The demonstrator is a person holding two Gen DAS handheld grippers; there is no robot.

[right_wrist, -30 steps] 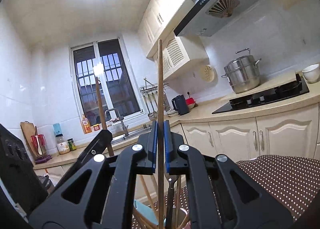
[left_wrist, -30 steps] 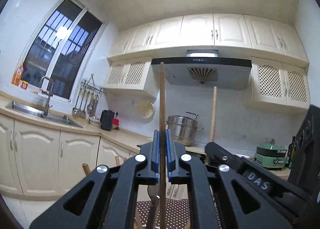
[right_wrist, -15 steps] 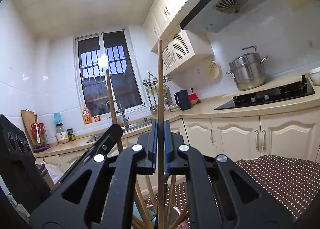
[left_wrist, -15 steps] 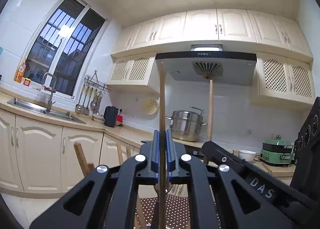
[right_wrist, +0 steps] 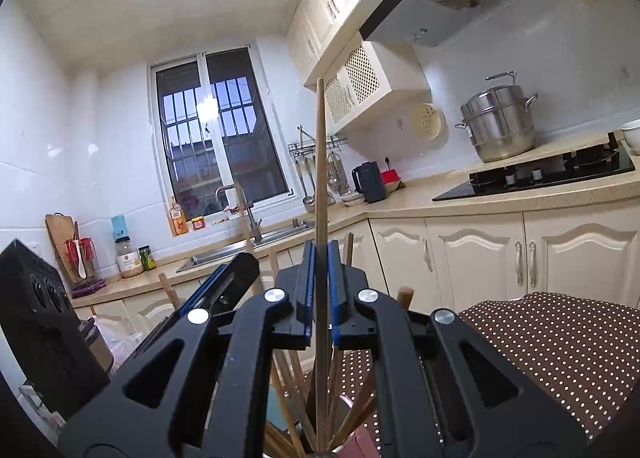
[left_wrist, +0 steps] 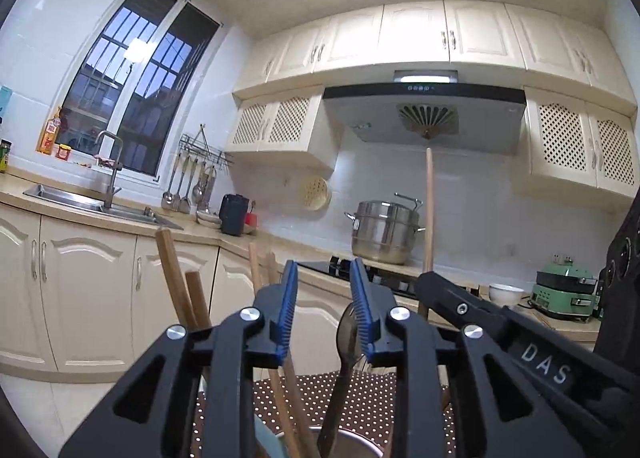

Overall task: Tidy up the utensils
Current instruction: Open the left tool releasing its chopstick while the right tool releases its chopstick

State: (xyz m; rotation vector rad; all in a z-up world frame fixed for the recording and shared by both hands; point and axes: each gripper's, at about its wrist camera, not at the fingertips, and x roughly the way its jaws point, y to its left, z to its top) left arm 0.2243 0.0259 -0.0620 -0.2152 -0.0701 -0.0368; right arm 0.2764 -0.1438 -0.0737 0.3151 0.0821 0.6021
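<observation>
My left gripper points level over a metal utensil cup, and its jaws are opening with nothing between the blue pads. Several wooden handles and a dark spoon stand in the cup below it. My right gripper is shut on an upright wooden chopstick, whose lower end reaches among the sticks in the cup. The same chopstick rises just right of the left gripper in the left wrist view. The cup's base is hidden by the gripper bodies.
A brown dotted cloth covers the table under the cup. Behind are cream cabinets, a sink, a black stove with a steel steamer pot, a kettle and a green appliance.
The left jaws have parted and the wooden stick they held no longer stands between them. Both grippers have sunk toward the cup, so more handles show.
</observation>
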